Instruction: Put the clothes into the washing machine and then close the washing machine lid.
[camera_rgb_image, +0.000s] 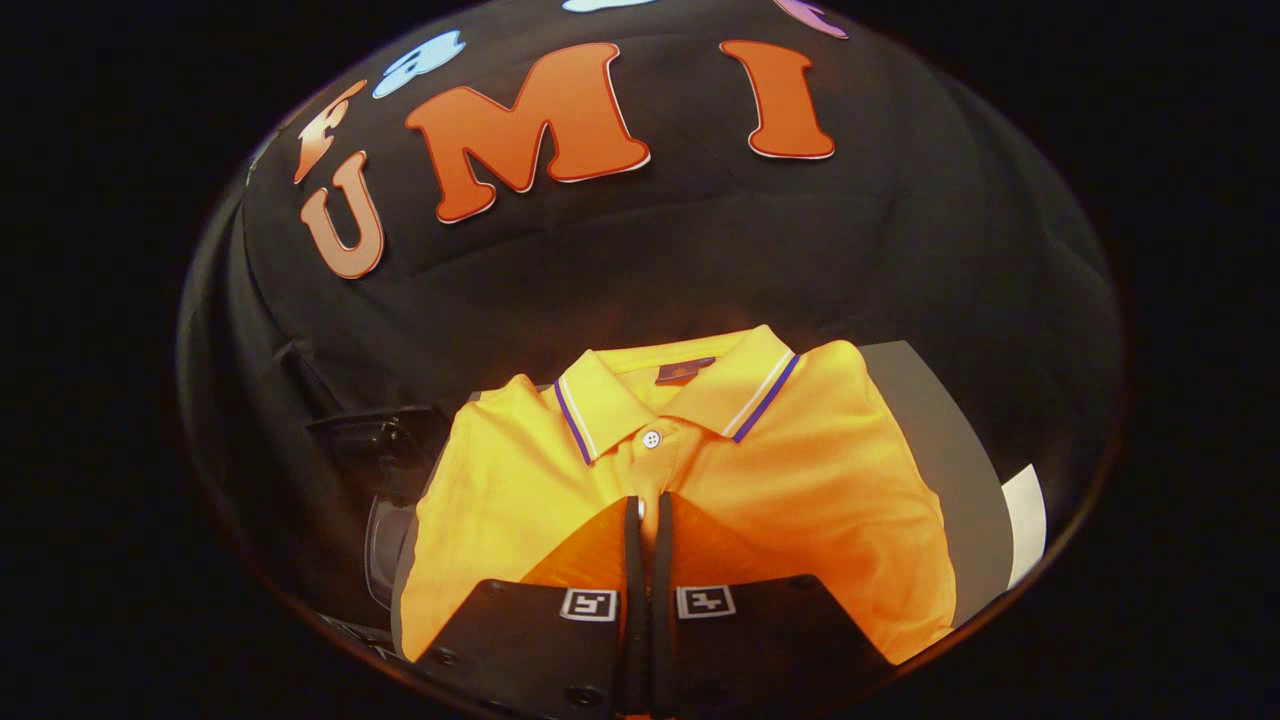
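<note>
A folded yellow polo shirt (800, 490) with a blue-and-white striped collar lies flat on a grey surface (935, 430). The collar points away from me and one white button shows at the neck. My gripper (645, 510) is over the shirt's middle, just below the button. Its two fingers stand almost together with only a thin slit between them. The cloth around the fingertips (632, 520) looks smooth, with no fold pulled up between them. The shirt's lower part is hidden behind the fingers.
A dark glossy object (385, 445) sits left of the shirt, with a curved clear rim (383, 545) below it; what it is stays unclear. A white patch (1025, 525) lies at the grey surface's right end. The booth's black cloth wall rises beyond the shirt.
</note>
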